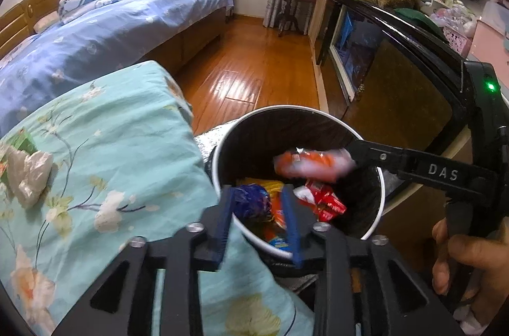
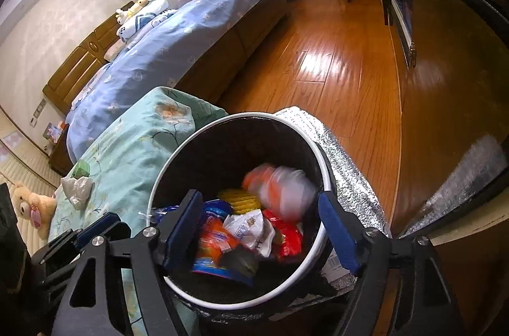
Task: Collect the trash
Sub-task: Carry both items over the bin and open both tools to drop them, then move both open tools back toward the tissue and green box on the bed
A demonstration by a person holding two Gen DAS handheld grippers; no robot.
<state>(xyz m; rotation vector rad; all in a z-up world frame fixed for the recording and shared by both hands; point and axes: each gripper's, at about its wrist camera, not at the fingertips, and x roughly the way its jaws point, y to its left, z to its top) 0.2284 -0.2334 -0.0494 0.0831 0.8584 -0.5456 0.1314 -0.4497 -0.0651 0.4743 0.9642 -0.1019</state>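
Note:
A round black bin with a white rim point(image 1: 380, 177) point(image 2: 318, 151) stands beside the floral bed and holds several snack wrappers. An orange and white wrapper point(image 1: 313, 166) point(image 2: 280, 188) is blurred in mid-air inside the bin's mouth. My right gripper point(image 2: 261, 231) is open above the bin with nothing between its blue pads; it shows from the right in the left wrist view point(image 1: 353, 150). My left gripper point(image 1: 259, 218) is partly closed on a crumpled blue wrapper point(image 1: 251, 201) over the bin's near edge. A crumpled clear plastic bag point(image 1: 27, 174) point(image 2: 78, 188) and a green packet point(image 1: 22, 142) point(image 2: 81, 167) lie on the teal cover.
The teal floral bedcover point(image 1: 111, 145) lies left of the bin, with a blue bed point(image 1: 111, 27) behind it. A dark cabinet point(image 1: 397, 75) stands to the right. Wooden floor point(image 1: 248, 65) runs between them. A silver foil mat point(image 2: 346, 164) lies under the bin. A teddy bear point(image 2: 28, 202) sits far left.

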